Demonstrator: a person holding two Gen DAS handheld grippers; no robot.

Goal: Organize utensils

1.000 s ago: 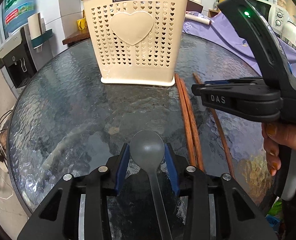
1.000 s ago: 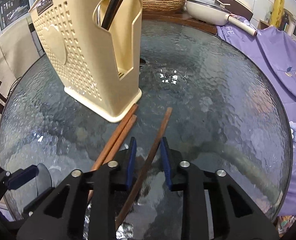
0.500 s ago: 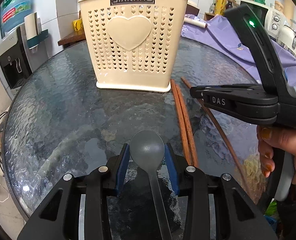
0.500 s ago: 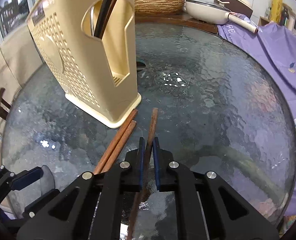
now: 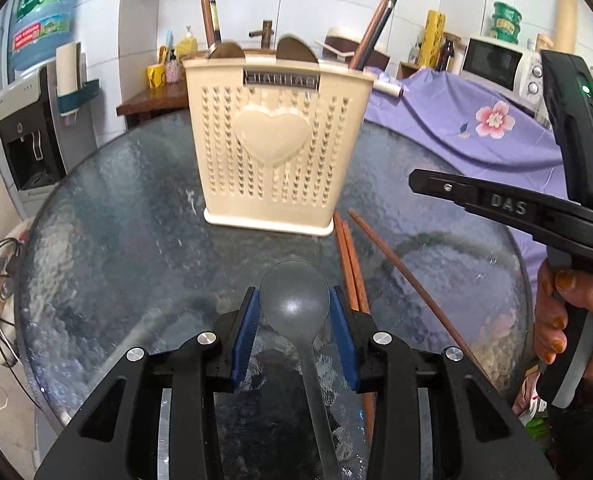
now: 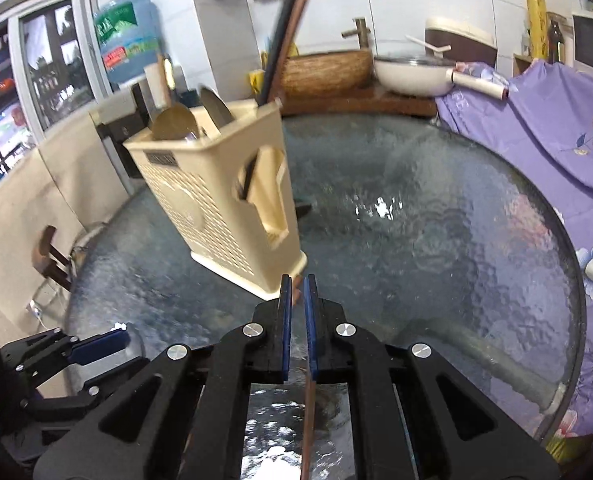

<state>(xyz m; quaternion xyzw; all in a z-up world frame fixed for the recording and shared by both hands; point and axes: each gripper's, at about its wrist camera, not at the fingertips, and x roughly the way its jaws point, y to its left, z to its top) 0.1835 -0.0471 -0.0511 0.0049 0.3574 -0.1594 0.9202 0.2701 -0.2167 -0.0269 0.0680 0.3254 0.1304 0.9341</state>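
Both grippers hold utensils above the glass table (image 5: pixel 116 240).
The left gripper (image 5: pixel 295 322) clamps a grey spoon (image 5: pixel 294 300); the right gripper (image 6: pixel 297 300) pinches one chopstick (image 6: pixel 307 408), near the cream utensil holder (image 5: pixel 274 152).

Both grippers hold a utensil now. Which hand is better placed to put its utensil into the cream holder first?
Left, probably. The left gripper holds the spoon squarely facing the cream holder. The right gripper, shut on a chopstick, sees it at an angle.
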